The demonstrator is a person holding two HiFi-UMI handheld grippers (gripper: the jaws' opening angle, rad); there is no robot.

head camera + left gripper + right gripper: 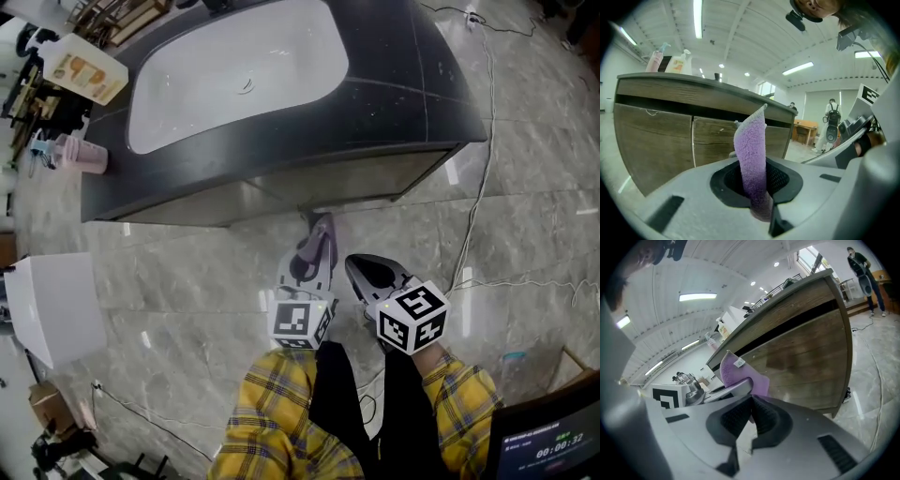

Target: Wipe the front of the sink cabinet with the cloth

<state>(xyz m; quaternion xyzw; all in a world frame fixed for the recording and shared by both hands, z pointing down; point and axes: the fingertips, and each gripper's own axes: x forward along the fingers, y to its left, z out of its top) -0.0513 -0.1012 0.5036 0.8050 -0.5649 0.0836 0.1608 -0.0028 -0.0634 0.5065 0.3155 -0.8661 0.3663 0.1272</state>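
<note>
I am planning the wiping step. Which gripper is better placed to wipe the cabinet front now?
Left. The left gripper is shut on the purple cloth and faces the cabinet front. The right gripper is shut and holds nothing.

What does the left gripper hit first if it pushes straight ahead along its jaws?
Likely the wooden cabinet front, near the door seam. The left gripper is shut on the purple cloth, whose tip leads, so the cloth would touch first. Depth unclear.
</note>
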